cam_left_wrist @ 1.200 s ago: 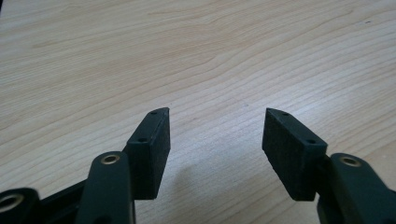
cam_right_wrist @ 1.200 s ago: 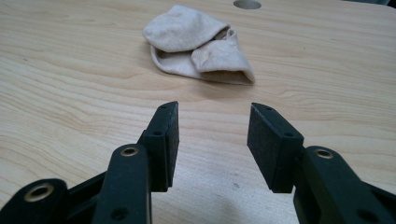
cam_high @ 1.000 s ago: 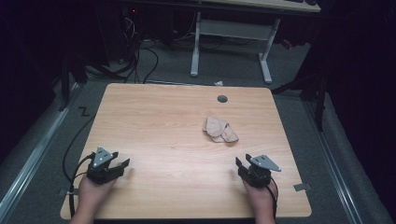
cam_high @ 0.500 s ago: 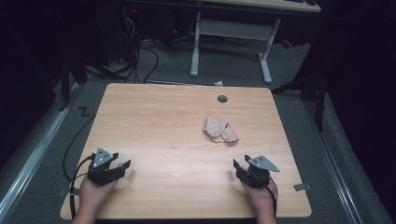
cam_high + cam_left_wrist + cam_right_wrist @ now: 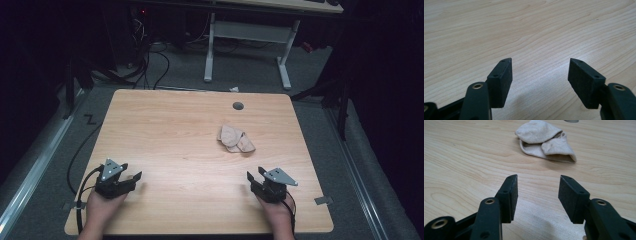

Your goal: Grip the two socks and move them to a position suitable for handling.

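Pale wood-grain tabletop (image 5: 175,130) stretches ahead of you, with dark floor, cables and a white desk frame (image 5: 247,37) beyond its far edge. Your left gripper (image 5: 131,178) sits low at the near left corner, its fingers (image 5: 500,81) spread apart with nothing but bare wood between and ahead of them. Your right gripper (image 5: 252,176) sits at the near right, its fingers (image 5: 509,197) likewise apart and holding nothing. A crumpled beige cloth (image 5: 546,141) lies ahead of your right fingers, slightly toward the right one, clear of both tips with open tabletop between. A round grommet hole (image 5: 238,106) sits farther on past the cloth, near the far edge. Nothing stands between your right fingers and the cloth.
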Available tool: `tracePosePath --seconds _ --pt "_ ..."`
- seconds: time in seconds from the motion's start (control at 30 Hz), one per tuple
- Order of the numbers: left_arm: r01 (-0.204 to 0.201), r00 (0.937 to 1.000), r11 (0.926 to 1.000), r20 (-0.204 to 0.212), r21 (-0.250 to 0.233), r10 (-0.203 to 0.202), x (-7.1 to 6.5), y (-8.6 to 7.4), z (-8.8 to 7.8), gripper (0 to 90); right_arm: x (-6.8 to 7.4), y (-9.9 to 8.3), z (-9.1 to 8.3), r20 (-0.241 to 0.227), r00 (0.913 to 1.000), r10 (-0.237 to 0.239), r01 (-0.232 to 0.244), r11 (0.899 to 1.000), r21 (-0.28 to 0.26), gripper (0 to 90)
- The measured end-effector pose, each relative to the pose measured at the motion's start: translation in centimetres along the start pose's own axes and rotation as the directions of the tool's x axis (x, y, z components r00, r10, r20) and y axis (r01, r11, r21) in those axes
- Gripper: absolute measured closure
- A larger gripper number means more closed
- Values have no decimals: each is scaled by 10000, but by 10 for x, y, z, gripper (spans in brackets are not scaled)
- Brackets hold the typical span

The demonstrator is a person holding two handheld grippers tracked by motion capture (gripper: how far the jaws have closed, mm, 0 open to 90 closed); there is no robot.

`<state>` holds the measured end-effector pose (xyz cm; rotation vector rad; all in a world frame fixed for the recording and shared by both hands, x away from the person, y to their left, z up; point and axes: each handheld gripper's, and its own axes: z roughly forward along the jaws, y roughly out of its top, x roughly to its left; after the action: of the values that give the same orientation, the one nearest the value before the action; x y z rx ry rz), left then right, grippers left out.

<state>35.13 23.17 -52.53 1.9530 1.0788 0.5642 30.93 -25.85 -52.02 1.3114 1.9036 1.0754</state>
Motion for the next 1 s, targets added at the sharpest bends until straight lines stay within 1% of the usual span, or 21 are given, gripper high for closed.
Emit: tracePosePath --seconds 0.1,0.17,0.2,0.23,0.3,0.37,0.4,0.43,0.47,0.5,0.57,0.63,0.67,0.73,0.83,0.87,0.93,0.97,1.0 --pt "89 10000 10000 -7 44 -89 0 0 1 363 1 0 0 3 10000 45 -45 10000 -38 508" --pt "99 9999 9999 50 72 -100 0 0 1 373 1 1 0 -30 10000 35 -35 10000 -53 507" --pt "-9 10000 10000 28 92 9 -1 1 0 380 3 3 0 -75 10000 48 -48 10000 -63 507" --pt "-9 10000 10000 28 92 9 -1 1 0 379 3 3 0 -75 10000 48 -48 10000 -63 507" --pt "-135 9999 9999 -41 107 135 -3 1 1 372 5 6 2 -120 9999 -33 32 10000 -31 508" --pt "-168 9999 9998 3 85 168 -4 1 2 366 4 11 5 -158 9999 13 -13 10000 -10 515" --pt "-198 9998 9998 27 39 198 -4 2 2 367 3 16 7 -71 10000 -28 28 10000 33 533" --pt "-240 9997 9997 26 31 240 -5 1 2 367 3 16 7 -71 10000 -28 28 10000 33 533" --pt "-337 9994 9994 128 90 336 -5 0 2 369 2 21 9 -26 10000 11 -11 10000 14 538" --pt "-337 9994 9994 128 90 336 -5 0 2 373 2 21 9 -26 10000 11 -11 10000 14 538" --pt "-242 9994 9996 238 134 238 -3 -1 1 375 1 25 12 -9 10000 50 -50 10000 -4 549" --pt "-73 9997 9999 248 111 70 0 -2 -3 380 1 31 15 78 10000 -28 28 10000 59 558" --pt "-45 9997 10000 251 66 44 1 -2 -4 380 2 34 17 50 10000 -82 81 9999 152 558" --pt "-37 9997 10000 246 78 35 2 -2 -4 382 2 36 18 34 9999 -157 156 9997 175 558" --pt "49 9995 10000 303 62 -51 4 -2 -4 388 4 45 22 -6 9996 -270 270 9990 343 558" --pt "96 9995 9999 316 35 -97 5 -1 -4 394 4 48 23 -16 9994 -359 359 9987 366 557" --pt "186 9994 9998 304 33 -187 6 -2 -4 400 4 56 27 2 9991 -430 430 9982 412 552" --pt "186 9994 9998 304 33 -187 6 -2 -4 404 4 56 27 2 9991 -430 430 9982 412 552" --pt "218 9992 9998 346 44 -220 8 -3 -5 407 4 60 30 9 9990 -453 452 9979 456 550"
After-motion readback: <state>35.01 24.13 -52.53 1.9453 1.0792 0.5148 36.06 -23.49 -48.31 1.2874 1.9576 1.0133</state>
